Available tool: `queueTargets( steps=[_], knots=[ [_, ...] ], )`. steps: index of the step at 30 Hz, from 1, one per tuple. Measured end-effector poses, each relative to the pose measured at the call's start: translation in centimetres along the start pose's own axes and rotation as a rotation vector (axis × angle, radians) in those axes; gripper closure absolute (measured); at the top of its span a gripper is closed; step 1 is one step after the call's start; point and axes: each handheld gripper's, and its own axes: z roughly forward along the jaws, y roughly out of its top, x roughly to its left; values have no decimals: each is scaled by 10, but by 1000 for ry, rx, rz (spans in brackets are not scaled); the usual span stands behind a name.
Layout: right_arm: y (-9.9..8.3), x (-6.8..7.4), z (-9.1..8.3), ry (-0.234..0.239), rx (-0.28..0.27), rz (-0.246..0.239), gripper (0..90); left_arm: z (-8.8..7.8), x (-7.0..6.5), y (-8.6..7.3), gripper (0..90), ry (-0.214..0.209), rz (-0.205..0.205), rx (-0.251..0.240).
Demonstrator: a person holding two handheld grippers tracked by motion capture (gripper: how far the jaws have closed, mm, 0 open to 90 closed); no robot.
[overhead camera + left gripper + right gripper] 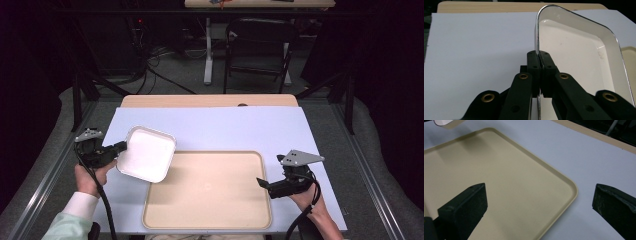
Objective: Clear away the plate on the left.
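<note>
Left gripper: jaws clamped on rim of white square metal-edged dish, overhanging beige rectangular plastic tray.
Right gripper: jaws wide apart, empty, over tray's corner.

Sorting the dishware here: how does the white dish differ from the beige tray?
The white dish is smaller and deeper-walled; the beige tray is larger and shallow. The dish is held tilted by its rim in the left gripper; the tray lies flat on the table. Both are empty, with rounded corners.

white square dish tilted over beige tray.
</note>
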Motion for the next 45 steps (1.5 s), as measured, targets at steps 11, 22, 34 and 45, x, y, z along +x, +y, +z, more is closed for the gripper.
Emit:
queueTargets(
  steps=[11,22,34,45],
  knots=[
    [10,5,15,23,16,-14,0,9,-19,3,881,-36,29,-3],
    [22,12,33,38,34,-14,0,19,-36,6,880,-75,51,-1],
    [33,21,49,71,50,-15,0,29,-57,9,881,-123,84,0],
    [42,31,62,83,62,-19,17,39,-77,12,881,-162,105,-3]
  ],
)
